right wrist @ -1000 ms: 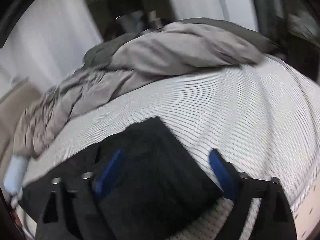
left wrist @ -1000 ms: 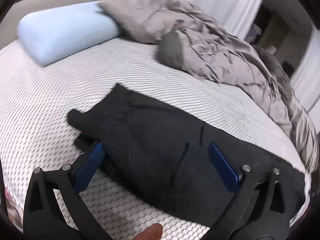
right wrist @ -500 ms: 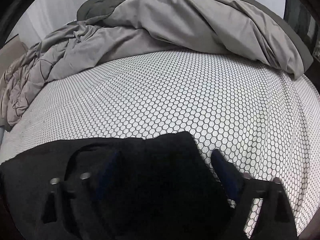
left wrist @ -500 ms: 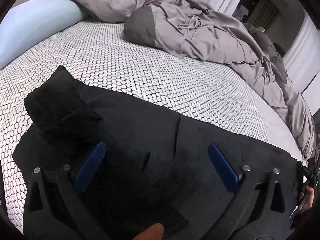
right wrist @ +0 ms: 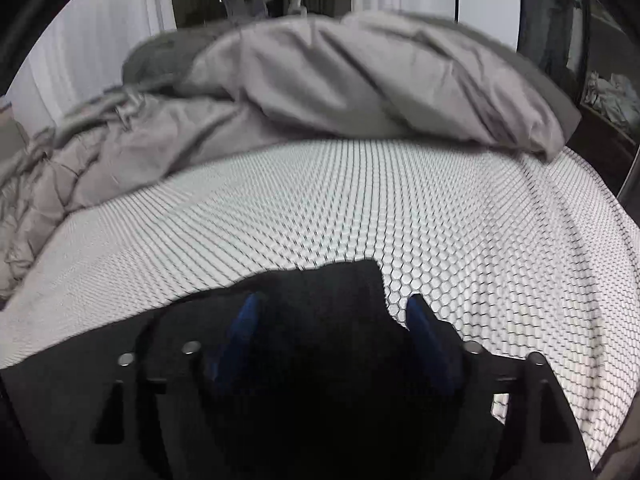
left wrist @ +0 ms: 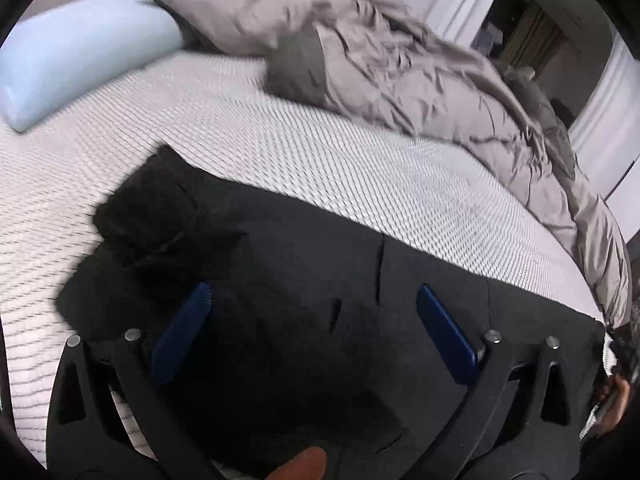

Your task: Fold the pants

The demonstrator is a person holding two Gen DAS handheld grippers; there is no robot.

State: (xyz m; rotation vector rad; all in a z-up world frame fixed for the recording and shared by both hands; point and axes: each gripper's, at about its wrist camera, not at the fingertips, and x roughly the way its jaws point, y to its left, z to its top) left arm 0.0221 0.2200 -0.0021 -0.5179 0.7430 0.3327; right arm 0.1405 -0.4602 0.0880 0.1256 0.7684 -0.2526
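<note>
Since a second ago, both views have closed in on the black pants [left wrist: 304,320], which now fill the near frame; a folded-over end lies far left. Right gripper [right wrist: 334,316] jaws have just been opening: blue pads wide, dark cloth between them, no visible clamp. Left gripper [left wrist: 312,312] spread wide above the fabric, holding nothing. Pants lie flat along the near edge of the honeycomb-print mattress [right wrist: 360,200]. Grey duvet [left wrist: 420,80] heaped far right; pale blue pillow [left wrist: 80,52] far left.
</note>
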